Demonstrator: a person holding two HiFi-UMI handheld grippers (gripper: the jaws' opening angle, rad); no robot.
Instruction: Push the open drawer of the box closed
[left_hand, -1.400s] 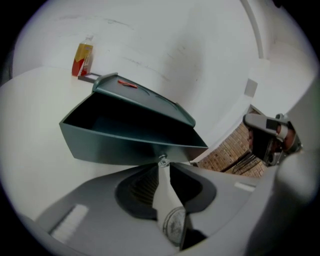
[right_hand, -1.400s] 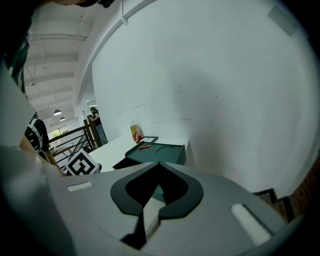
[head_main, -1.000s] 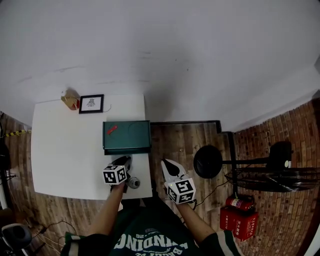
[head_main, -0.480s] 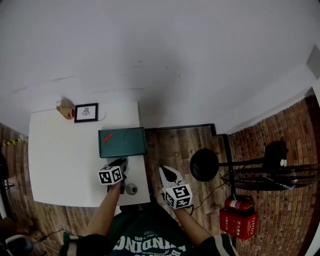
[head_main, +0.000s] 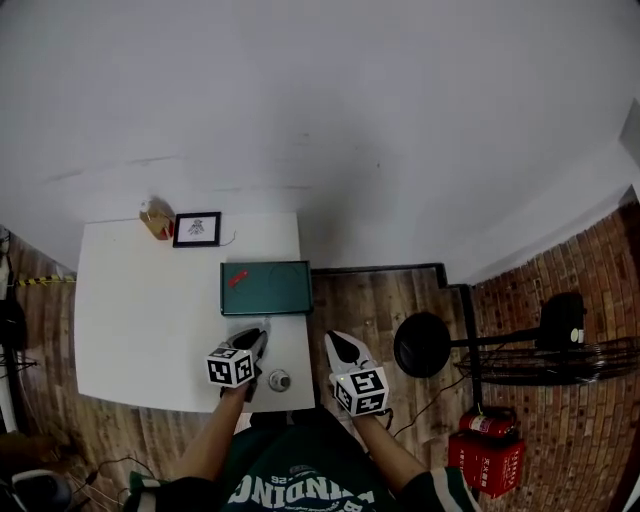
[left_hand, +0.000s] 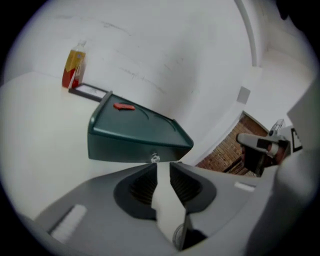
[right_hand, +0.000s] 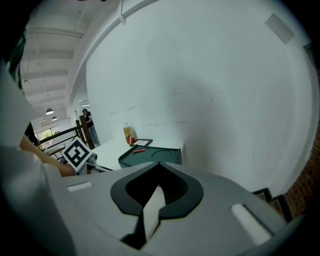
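Observation:
A dark green box (head_main: 265, 288) sits at the right edge of the white table (head_main: 140, 320), with a small red item (head_main: 237, 277) on its lid. In the left gripper view the box's front face (left_hand: 125, 149) looks flush with the body, and its small metal knob (left_hand: 155, 158) lies just beyond my jaw tips. My left gripper (head_main: 254, 335) (left_hand: 163, 166) is close in front of that face, open with a narrow gap and nothing between the jaws. My right gripper (head_main: 335, 340) (right_hand: 159, 164) is off the table's right side over the wood floor, shut and empty.
A small round grey object (head_main: 279, 380) lies on the table beside my left gripper. A framed picture (head_main: 197, 229) and a yellow-red bottle (head_main: 156, 218) stand at the table's back edge. A black fan stand (head_main: 425, 345) and red extinguishers (head_main: 488, 455) are to the right.
The head view has shifted slightly. Both grippers keep about the same places relative to the box, the left one still just in front of its face.

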